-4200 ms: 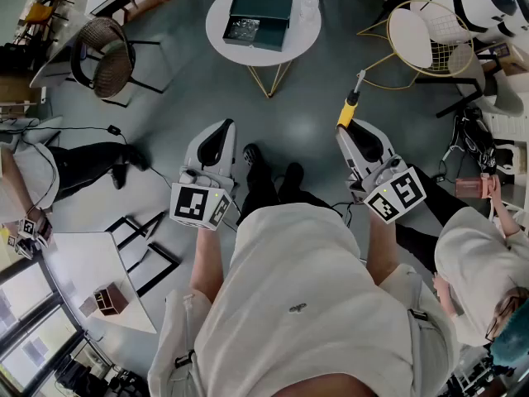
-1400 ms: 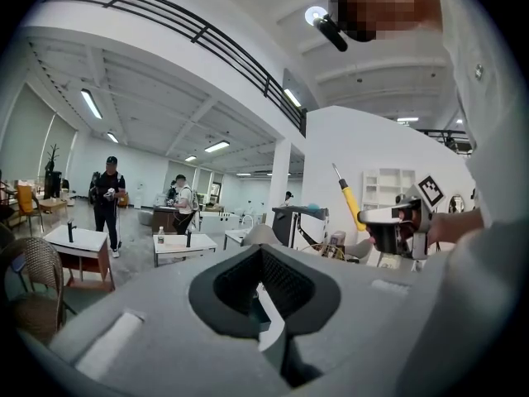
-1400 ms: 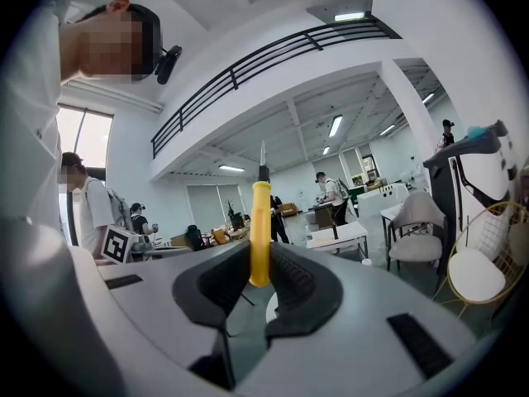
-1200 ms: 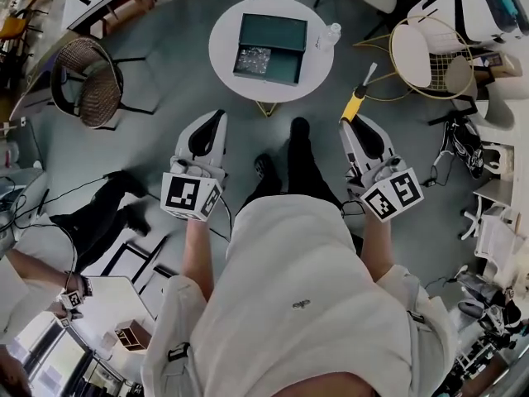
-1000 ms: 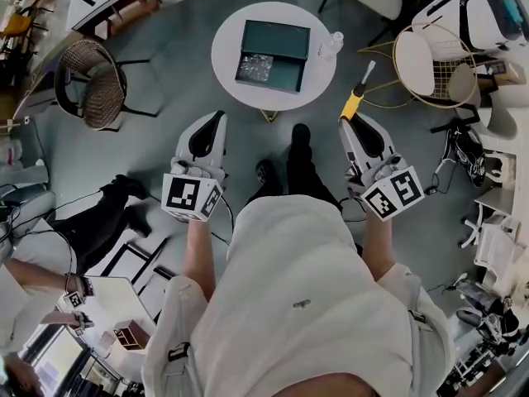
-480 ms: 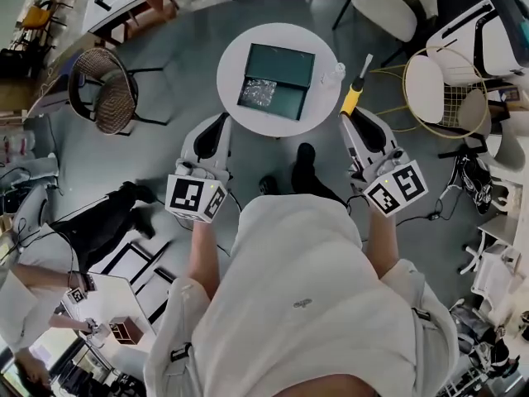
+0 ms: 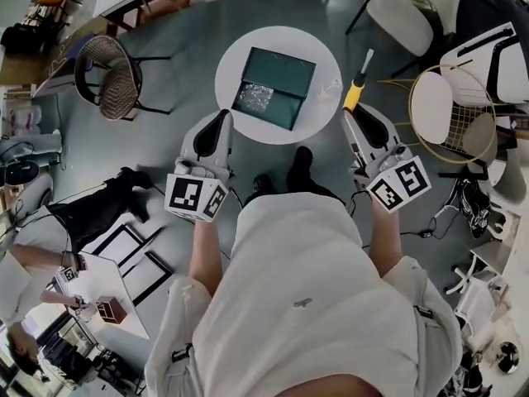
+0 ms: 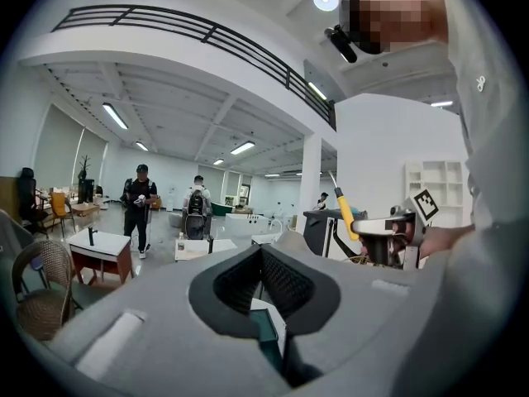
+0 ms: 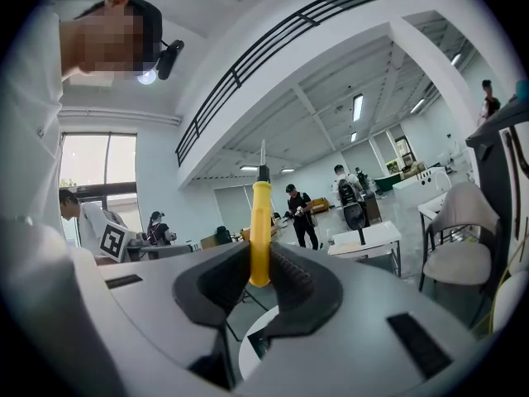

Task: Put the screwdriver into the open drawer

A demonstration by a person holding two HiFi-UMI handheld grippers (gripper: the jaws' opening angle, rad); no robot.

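So, right gripper [image 7: 353, 112] jaws clamped the screwdriver [image 7: 354, 94], left gripper [image 7: 221, 116] jaws pinched together empty, drawer [image 7: 285, 107] at 12 o'clock.

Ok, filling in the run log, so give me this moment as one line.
right gripper: shut on screwdriver | left gripper: shut, empty | drawer: open, on table | screwdriver: not yet in drawer

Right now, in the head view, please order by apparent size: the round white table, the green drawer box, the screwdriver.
1. Round white table.
2. Green drawer box, lying on it.
3. Screwdriver, held by the right gripper; nearer the camera, yet smallest.
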